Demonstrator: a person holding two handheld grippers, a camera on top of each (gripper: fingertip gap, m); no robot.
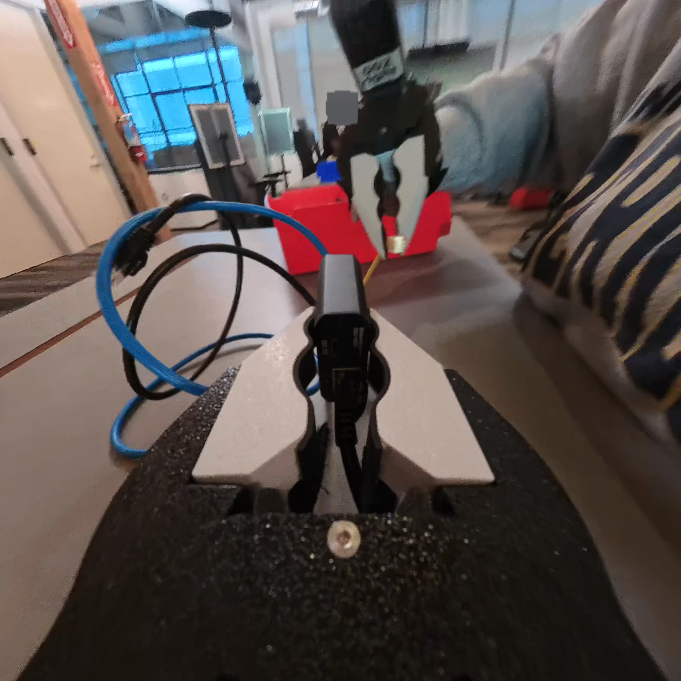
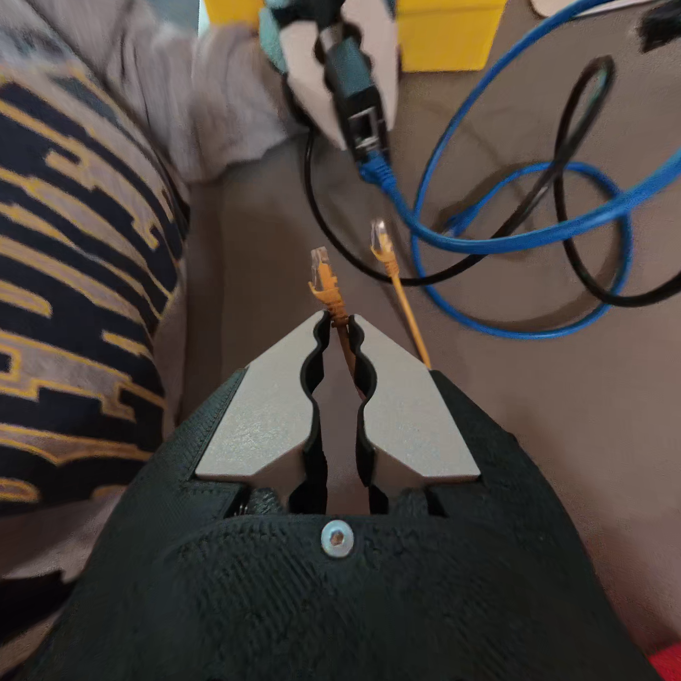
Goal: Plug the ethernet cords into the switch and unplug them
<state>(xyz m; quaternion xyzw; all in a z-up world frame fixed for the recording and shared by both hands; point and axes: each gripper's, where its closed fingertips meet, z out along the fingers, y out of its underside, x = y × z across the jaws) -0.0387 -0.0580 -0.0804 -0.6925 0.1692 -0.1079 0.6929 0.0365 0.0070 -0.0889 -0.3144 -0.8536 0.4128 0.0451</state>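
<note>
My left gripper [image 1: 341,313] is shut on a small black switch [image 1: 341,287] and holds it above the table [image 1: 55,405]. In the right wrist view the switch [image 2: 363,99] shows one empty port facing me. A blue ethernet cord [image 2: 516,239] is plugged in just below that port. My right gripper [image 2: 339,316] is shut on an orange ethernet cord just behind its clear plug [image 2: 320,267]. The plug points toward the switch with a gap between them. The cord's other plug [image 2: 381,236] hangs free. The right gripper [image 1: 392,250] also shows beyond the switch in the left wrist view.
The blue cord [image 1: 110,294] and a black cable [image 1: 206,247] loop loosely on the table to the left. A red bin [image 1: 324,228] stands behind and a yellow bin [image 2: 446,37] at the far edge. A dark patterned pillow [image 2: 73,258] and a grey sofa border the table. About 11 cm separates my left fingertips from my right.
</note>
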